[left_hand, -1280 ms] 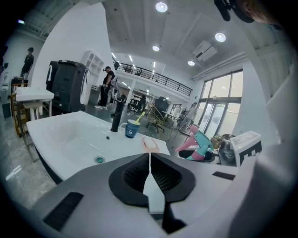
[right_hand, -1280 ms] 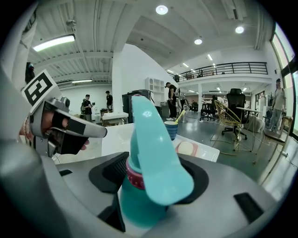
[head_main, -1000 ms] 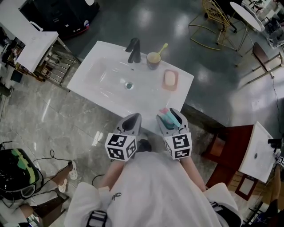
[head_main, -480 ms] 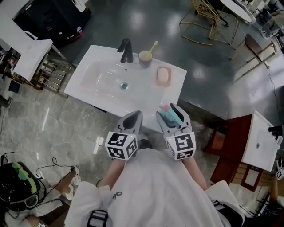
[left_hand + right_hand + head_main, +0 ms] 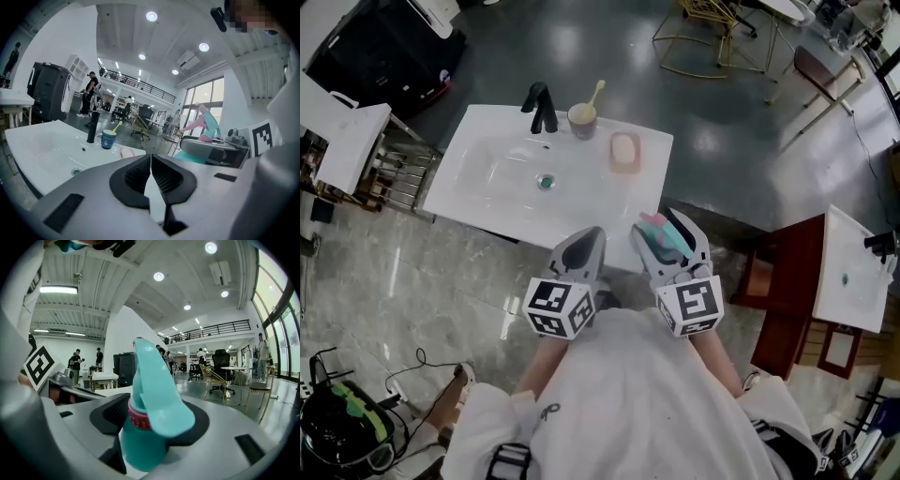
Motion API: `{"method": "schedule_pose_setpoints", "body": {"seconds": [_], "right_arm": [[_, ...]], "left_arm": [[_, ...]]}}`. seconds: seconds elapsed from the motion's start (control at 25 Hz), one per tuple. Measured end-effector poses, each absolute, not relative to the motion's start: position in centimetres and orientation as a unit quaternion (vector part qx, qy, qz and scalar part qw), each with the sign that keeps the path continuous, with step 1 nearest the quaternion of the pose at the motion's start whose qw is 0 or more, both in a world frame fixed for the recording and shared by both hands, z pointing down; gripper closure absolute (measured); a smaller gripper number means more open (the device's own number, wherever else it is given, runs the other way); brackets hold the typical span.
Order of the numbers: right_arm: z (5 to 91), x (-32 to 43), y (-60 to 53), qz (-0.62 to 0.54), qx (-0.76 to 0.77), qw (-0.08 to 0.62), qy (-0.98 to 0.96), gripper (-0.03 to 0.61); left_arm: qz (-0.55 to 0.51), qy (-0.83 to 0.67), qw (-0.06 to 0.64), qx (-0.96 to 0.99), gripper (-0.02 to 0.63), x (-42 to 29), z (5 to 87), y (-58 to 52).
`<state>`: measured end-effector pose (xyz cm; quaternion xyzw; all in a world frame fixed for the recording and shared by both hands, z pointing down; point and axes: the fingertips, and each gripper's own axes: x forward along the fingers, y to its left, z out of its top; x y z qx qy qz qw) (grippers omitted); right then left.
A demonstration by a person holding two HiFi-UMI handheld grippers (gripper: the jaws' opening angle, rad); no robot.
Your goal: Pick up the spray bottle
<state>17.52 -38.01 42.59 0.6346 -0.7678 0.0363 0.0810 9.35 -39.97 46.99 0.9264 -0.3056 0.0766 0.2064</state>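
The right gripper (image 5: 670, 244) pinched the teal spray bottle (image 5: 151, 401) — pink collar, trigger head poking out past the jaw tips — held in the air at the near right corner of the white sink (image 5: 473, 202). The left gripper (image 5: 151, 176) hovered at the sink's near edge — jaws pressed together, nothing between them.

The left gripper's (image 5: 150, 164) jaws were pressed together with nothing between them. Beyond, to the left, lay a white sink (image 5: 42, 140) with a black faucet (image 5: 92, 126), a blue cup (image 5: 108, 139) and a pink soap dish (image 5: 125, 153). At right, a teal spray bottle (image 5: 212, 125) rose from the right gripper (image 5: 206, 149).
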Motion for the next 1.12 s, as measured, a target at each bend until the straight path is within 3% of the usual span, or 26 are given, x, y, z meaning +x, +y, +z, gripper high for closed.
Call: {"method": "schedule_pose_setpoints", "body": {"seconds": [0.28,1.12], "right_arm": [[41.3,18.3,-37.2,0.030,0.640,0.043,-0.767,0.316],[42.4,17.3,-37.8,0.024,0.637,0.074,-0.767,0.318]], "left_arm": [[0.066,-0.297,0.199,0.931,0.581,10.5,46.0,-39.8],[0.065,-0.306,0.203,0.928,0.581,9.8,46.6,-39.9]]}}
